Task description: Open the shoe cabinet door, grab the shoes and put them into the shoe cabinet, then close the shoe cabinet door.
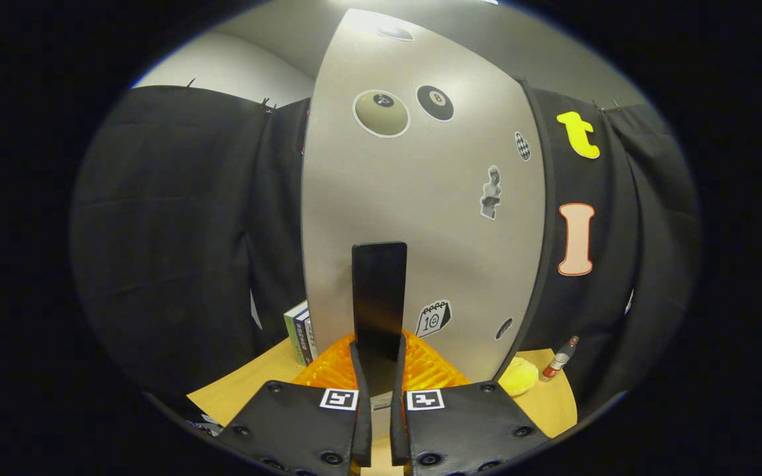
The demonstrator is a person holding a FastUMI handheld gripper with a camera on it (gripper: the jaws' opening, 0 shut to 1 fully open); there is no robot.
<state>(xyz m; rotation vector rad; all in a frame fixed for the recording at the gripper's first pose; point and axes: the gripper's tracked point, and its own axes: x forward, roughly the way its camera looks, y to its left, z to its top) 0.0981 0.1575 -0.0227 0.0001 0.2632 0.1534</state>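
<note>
Black cloth booth wall point(176, 218) all round, pale room wall and ceiling above it. Wood-tone worktop point(242, 390) at the bottom.

Shoe cabinet door point(421, 218): big grey panel, stands upright dead ahead of the gripper point(380, 370), takes up most of the centre. Stickers on it: two 8-ball style rounds near the top, a checkered oval near its right edge, a small statue figure mid-right, a calendar sticker low down, a dark oval near the lower right corner.

Door handle point(379, 297): dark flat vertical bar, sits at the lower middle of the door, directly above the fingers.

Jaws: narrow, nearly together, fingers running up either side of the handle's lower end. Looks like they're pinching it, but contact on both sides isn't clear enough, so can't tell if clamped. Square marker tags on the gripper body either side of the fingers.

Orange ribbed piece point(430, 370): just behind the fingers at the door's foot, spreads left and right of them. Can't tell what it is.

Books point(300, 330): a few upright, left of the door's bottom edge, on the worktop.

Yellow soft object point(518, 378): right of the door's lower corner, on the worktop. Small bottle point(558, 360) w/ red label, tilted, just right of it, near the cloth.

Door closed or ajar: can't tell from this angle.
</note>
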